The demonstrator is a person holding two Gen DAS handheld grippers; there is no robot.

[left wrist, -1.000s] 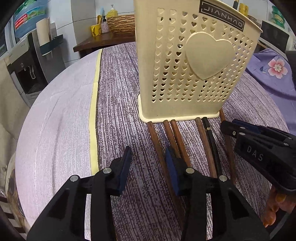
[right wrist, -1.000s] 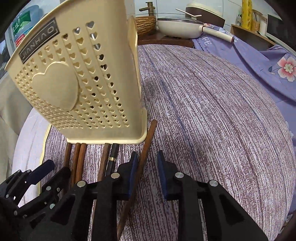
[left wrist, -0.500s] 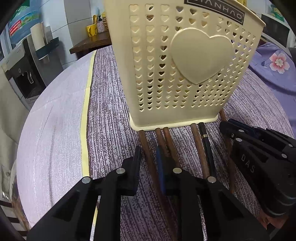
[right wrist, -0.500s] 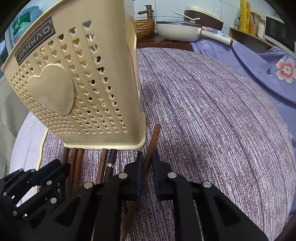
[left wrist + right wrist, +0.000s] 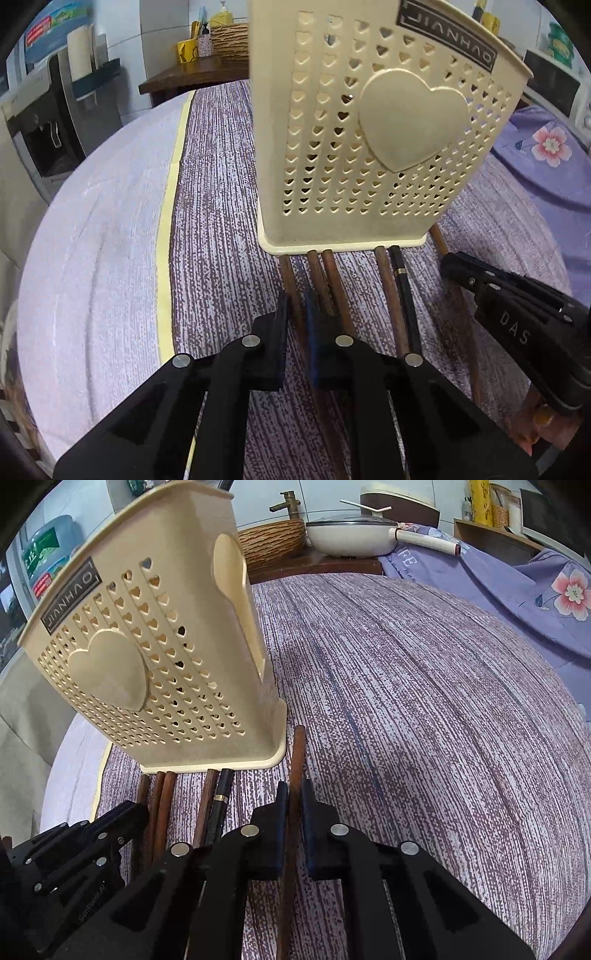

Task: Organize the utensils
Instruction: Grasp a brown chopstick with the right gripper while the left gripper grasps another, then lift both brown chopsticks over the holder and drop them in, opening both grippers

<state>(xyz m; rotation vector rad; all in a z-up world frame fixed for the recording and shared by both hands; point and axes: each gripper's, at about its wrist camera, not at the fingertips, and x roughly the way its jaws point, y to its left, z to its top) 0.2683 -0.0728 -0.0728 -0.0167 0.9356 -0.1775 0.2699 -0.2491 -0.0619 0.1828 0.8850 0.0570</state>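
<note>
A cream utensil holder (image 5: 373, 147) with heart cut-outs stands on the purple cloth; it also shows in the right wrist view (image 5: 147, 672). Several brown chopsticks and one black one (image 5: 404, 295) lie side by side in front of its base. My left gripper (image 5: 295, 310) is shut on the leftmost brown chopstick (image 5: 290, 284). My right gripper (image 5: 294, 797) is shut on the rightmost brown chopstick (image 5: 298, 753), which lies beside the holder's right corner. Each gripper shows in the other's view, the right (image 5: 517, 317) and the left (image 5: 74, 845).
A wooden side table (image 5: 192, 74) with a wicker basket and cups stands behind. A white pan (image 5: 354, 535) sits at the back. A purple floral cloth (image 5: 535, 587) lies at the right. A yellow strip (image 5: 166, 229) runs down the cloth at the left.
Both grippers moved forward toward the holder and closed: the left from wide open onto the leftmost chopstick, the right from open onto the rightmost one.
</note>
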